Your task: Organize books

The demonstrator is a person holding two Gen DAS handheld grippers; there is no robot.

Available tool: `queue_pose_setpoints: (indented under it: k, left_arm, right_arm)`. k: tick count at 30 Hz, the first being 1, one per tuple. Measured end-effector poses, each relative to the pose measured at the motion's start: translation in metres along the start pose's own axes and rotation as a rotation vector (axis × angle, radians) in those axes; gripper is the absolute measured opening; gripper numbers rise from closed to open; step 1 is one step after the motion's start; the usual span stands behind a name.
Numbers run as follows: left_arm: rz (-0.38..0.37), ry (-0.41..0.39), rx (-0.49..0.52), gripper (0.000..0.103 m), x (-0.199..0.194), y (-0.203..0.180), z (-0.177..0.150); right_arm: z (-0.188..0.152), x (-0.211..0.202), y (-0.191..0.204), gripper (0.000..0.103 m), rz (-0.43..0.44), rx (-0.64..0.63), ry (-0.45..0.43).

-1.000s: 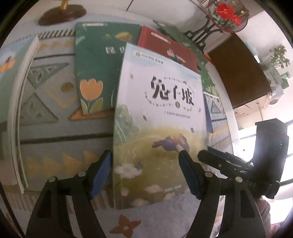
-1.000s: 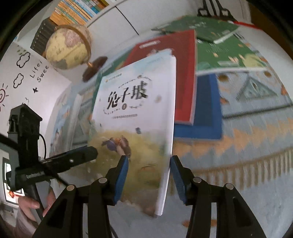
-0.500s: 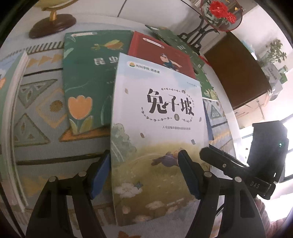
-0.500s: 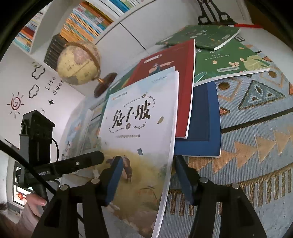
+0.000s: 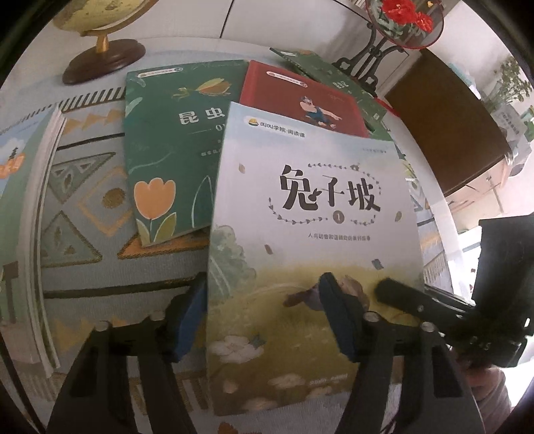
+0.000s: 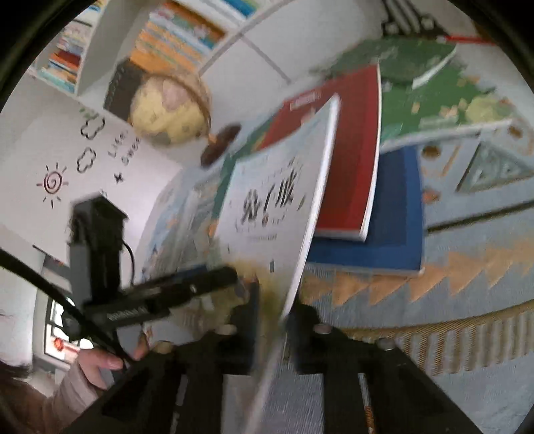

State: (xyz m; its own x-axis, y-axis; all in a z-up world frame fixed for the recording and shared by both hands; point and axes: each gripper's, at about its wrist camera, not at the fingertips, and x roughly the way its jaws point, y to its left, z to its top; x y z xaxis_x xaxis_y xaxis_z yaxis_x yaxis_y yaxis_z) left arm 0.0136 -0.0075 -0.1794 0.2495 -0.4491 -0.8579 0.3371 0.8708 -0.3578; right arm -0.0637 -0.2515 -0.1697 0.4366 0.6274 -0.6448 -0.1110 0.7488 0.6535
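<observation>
A pale picture book [image 5: 310,253] with a rabbit meadow cover is lifted off the patterned cloth. My right gripper [image 6: 272,313] is shut on its lower right edge [image 6: 293,253] and tilts it up. My left gripper [image 5: 263,317] is open, its jaws straddling the book's lower left part; one blue pad [image 5: 337,320] lies over the cover, the other sits behind the left edge. Under it lie a green tulip book [image 5: 167,147], a red book [image 5: 300,96] and a blue book [image 6: 390,220].
A globe [image 6: 167,106] on a brown stand [image 5: 103,60] is at the table's back. A thick pale book [image 5: 30,207] lies at the left. More green books [image 6: 434,96] lie at the back right. A flower stand [image 5: 400,20] is beyond them. Bookshelves [image 6: 167,36] line the wall.
The right gripper has closed on the book's edge and tipped it up. The book has risen and come closer in the left wrist view, whose jaws stay open around it.
</observation>
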Motion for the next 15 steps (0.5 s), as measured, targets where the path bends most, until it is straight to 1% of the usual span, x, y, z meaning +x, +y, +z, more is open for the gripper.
queue_pose_setpoints:
  k: [2, 4, 6, 8, 10, 11, 12, 13, 15]
  left_arm:
    - [-0.064, -0.02, -0.025, 0.054, -0.009, 0.003, -0.002]
    - [-0.13, -0.037, -0.06, 0.052, -0.018, 0.006, -0.003]
    - [-0.152, -0.042, -0.075, 0.052, -0.022, 0.005, -0.002]
    - [-0.148, -0.043, -0.075, 0.052, -0.021, 0.0, 0.0]
    - [-0.142, -0.019, -0.057, 0.052, -0.011, -0.005, -0.001]
    - [-0.112, -0.004, -0.038, 0.051, -0.007, -0.008, -0.002]
    - [-0.066, 0.008, 0.0, 0.049, -0.001, -0.013, -0.003]
    - [-0.041, 0.004, 0.02, 0.048, 0.0, -0.016, -0.003]
    - [0.007, -0.002, 0.05, 0.042, 0.0, -0.02, -0.003]
  right_arm:
    - [-0.002, 0.001, 0.003, 0.009, -0.038, -0.011, -0.032]
    - [0.0, -0.001, 0.005, 0.008, -0.079, -0.009, -0.051]
    - [0.001, 0.0, 0.008, 0.008, -0.123, -0.032, -0.041]
    - [0.002, 0.002, 0.013, 0.008, -0.155, -0.063, -0.029]
    - [0.005, 0.006, 0.015, 0.008, -0.179, -0.068, -0.02]
    - [0.006, 0.007, 0.013, 0.008, -0.182, -0.056, -0.017]
    - [0.007, 0.008, 0.012, 0.009, -0.184, -0.043, -0.015]
    - [0.006, 0.009, 0.01, 0.009, -0.189, -0.034, -0.014]
    - [0.006, 0.008, 0.011, 0.01, -0.2, -0.038, -0.013]
